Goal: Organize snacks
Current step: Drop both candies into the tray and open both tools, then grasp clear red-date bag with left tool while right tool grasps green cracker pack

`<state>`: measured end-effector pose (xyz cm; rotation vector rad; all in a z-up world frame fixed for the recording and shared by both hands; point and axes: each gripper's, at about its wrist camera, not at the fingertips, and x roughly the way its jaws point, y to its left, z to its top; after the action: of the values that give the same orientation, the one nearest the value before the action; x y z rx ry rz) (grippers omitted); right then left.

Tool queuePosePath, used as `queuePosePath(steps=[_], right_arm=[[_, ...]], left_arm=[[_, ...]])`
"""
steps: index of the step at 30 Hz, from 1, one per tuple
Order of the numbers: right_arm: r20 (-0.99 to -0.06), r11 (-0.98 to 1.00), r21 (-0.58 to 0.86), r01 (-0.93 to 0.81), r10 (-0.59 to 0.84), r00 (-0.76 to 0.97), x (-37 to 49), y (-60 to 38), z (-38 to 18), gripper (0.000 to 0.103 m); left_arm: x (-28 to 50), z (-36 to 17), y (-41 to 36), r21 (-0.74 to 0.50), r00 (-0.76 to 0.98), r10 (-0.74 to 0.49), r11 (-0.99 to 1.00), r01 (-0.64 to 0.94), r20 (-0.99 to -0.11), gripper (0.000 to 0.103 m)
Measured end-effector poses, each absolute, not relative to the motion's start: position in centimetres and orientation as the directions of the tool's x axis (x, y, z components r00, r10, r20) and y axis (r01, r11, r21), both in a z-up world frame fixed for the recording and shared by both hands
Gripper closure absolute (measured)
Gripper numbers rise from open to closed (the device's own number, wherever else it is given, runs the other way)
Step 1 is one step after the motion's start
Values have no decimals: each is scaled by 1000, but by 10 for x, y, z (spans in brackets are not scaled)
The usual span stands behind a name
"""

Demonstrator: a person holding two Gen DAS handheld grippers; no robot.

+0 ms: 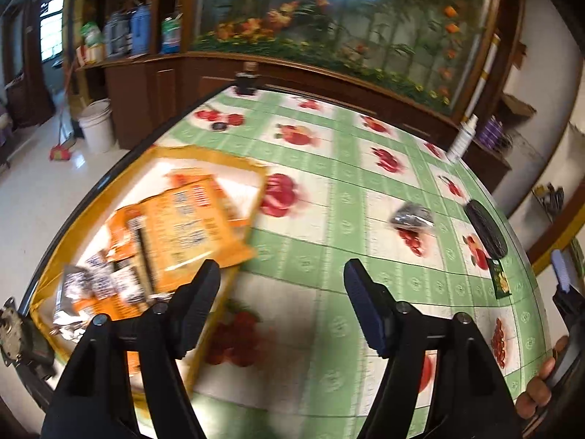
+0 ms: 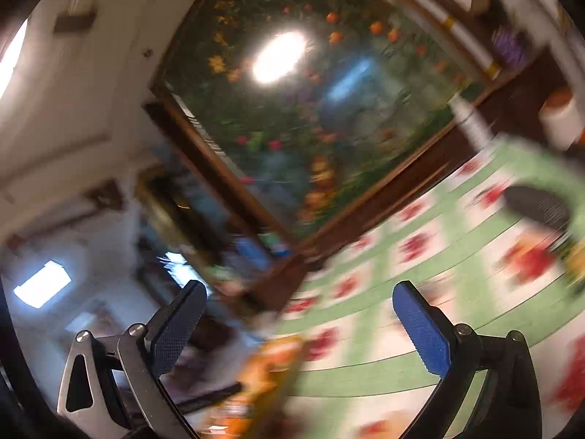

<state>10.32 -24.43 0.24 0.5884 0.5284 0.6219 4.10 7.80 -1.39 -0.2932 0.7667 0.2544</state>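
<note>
Orange snack packets [image 1: 190, 230] piled in yellow-rimmed tray [image 1: 204, 157] at 9 o'clock in left wrist view, silver-black packets [image 1: 98, 285] at its near end. One dark wrapped snack [image 1: 411, 217] loose on surface [image 1: 329, 256] at 2 o'clock, well apart from tray; small green packet [image 1: 500, 278] at 3 o'clock near edge.

My left gripper [image 1: 283, 285]: jaws apart, nothing between. My right gripper [image 2: 299, 314]: jaws wide apart, empty; view heavily blurred and tilted.

My worry: top orange packet overhangs tray rim, could slide out if clipped. Green packet near edge could get knocked off.
</note>
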Motion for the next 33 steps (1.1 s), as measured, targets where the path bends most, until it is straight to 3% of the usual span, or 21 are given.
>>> queuePosePath(steps=[2,4,10,19,30,32,33], right_arm=[[-474,723,628,-288,649,596,133,-254,-16,0],[-574,809,554,-199,544,612,145,-269,-33,1],[-761,954,291,-70,275,588,172,-283,-71,1],[-838,990,139,-19,128,530,218,-304,-99,7],[-864,998,-31,-47,-3,503,241,-289,-131,5],[-863,998,-32,-50,-3,506,245,-288,-130,5],[-861,998,-33,-51,-2,508,245,-288,-130,5]], left_arm=[[61,-13,55,-164,692,74,948,-272,-718,33],[80,-12,31,-132,694,53,968,-212,-718,33],[125,-17,-21,-15,680,50,996,-90,-731,33],[201,-40,-51,-21,617,-26,1000,14,-787,33],[262,-91,-65,27,515,1,999,42,-857,33],[266,-98,-71,37,514,0,997,63,-858,28],[267,-99,-73,42,518,0,997,69,-855,22]])
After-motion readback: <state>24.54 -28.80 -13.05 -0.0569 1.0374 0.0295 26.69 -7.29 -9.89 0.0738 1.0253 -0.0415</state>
